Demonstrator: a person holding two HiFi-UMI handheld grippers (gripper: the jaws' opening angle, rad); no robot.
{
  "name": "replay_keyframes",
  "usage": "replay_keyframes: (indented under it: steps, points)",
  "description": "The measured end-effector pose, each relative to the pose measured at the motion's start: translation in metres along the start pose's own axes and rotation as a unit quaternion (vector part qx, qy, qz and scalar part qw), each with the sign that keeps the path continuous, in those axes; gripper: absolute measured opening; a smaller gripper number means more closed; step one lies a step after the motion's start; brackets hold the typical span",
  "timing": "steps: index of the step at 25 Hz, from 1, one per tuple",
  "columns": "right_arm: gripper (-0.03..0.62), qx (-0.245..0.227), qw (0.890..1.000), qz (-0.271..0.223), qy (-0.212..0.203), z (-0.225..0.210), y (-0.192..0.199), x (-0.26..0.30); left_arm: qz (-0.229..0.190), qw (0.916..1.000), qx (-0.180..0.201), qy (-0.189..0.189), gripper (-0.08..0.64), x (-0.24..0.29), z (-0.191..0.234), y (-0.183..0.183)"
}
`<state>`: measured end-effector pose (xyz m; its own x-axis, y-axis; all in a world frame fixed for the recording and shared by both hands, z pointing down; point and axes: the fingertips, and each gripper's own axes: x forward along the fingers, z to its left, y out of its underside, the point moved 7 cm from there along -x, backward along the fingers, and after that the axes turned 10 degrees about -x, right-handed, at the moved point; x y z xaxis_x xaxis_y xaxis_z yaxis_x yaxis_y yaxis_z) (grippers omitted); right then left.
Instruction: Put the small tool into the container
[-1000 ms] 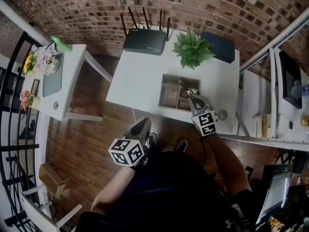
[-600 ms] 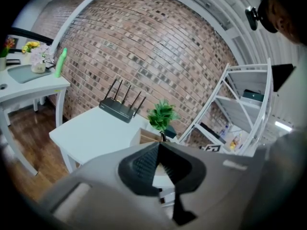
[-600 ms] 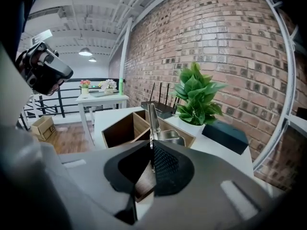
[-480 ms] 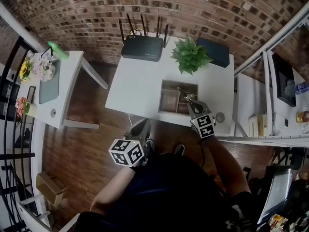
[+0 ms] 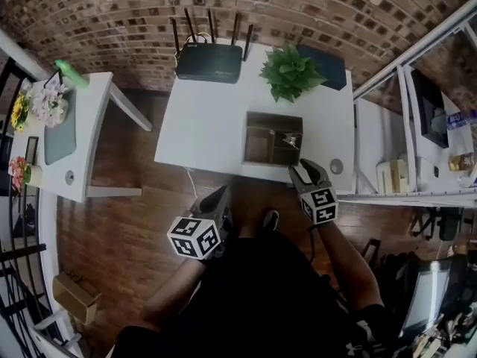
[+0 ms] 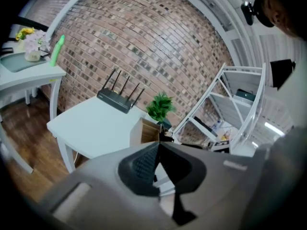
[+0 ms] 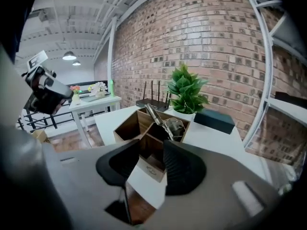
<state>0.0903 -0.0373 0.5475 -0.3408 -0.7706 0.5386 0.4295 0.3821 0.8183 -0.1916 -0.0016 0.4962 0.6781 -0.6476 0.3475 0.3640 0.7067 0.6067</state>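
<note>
one small tool (image 7: 162, 121) in container (image 7: 125, 128), r claw (image 7: 152, 150) just opened, empty

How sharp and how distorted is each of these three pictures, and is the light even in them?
Head view: strong fisheye, the brick wall bends into an arc; the light is even. Left gripper view: the left tongs are close and soft, the corners dark. Right gripper view: the wooden box is sharp, the ceiling lamp glares slightly.
</note>
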Motion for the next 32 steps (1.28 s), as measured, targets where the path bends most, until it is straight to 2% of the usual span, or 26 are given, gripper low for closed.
replay_keyframes:
  steps: [3, 6, 10, 12, 16, 19, 24, 28, 32]
  points:
    - [0.149, 0.055, 0.998, -0.02, 0.01, 0.007, 0.002, -0.022, 0.022, 0.9998, 0.004, -0.002, 0.005, -0.002, 0.003, 0.011]
    - [0.122, 0.107, 0.992, -0.059, 0.011, 0.012, -0.002, -0.046, 0.024, 0.9996, 0.016, -0.004, 0.005, -0.001, -0.006, 0.016]
    - [0.069, 0.162, 0.981, -0.11, -0.006, 0.016, -0.009, -0.08, 0.015, 0.9994, 0.032, -0.002, 0.005, 0.002, -0.035, 0.022]
    - [0.063, 0.185, 0.974, -0.127, -0.018, 0.013, -0.009, -0.096, 0.01, 0.9992, 0.038, 0.001, 0.005, 0.006, -0.056, 0.028]
    - [0.047, 0.217, 0.963, -0.154, -0.029, 0.001, -0.001, -0.126, 0.017, 0.9984, 0.054, 0.003, 0.005, 0.014, -0.093, 0.053]
    - [0.023, 0.246, 0.953, -0.174, -0.03, -0.009, 0.007, -0.146, 0.018, 0.9981, 0.058, -0.011, 0.005, 0.018, -0.107, 0.069]
    - [0.011, 0.278, 0.935, -0.207, -0.073, -0.017, 0.008, -0.168, 0.016, 0.9976, 0.06, -0.031, 0.005, 0.026, -0.129, 0.088]
    - [0.011, 0.285, 0.93, -0.213, -0.089, -0.024, 0.012, -0.178, 0.02, 0.997, 0.067, -0.032, 0.005, 0.031, -0.142, 0.097]
    - [0.011, 0.285, 0.93, -0.219, -0.072, -0.031, 0.009, -0.182, 0.012, 0.9971, 0.072, -0.022, 0.005, 0.036, -0.142, 0.09]
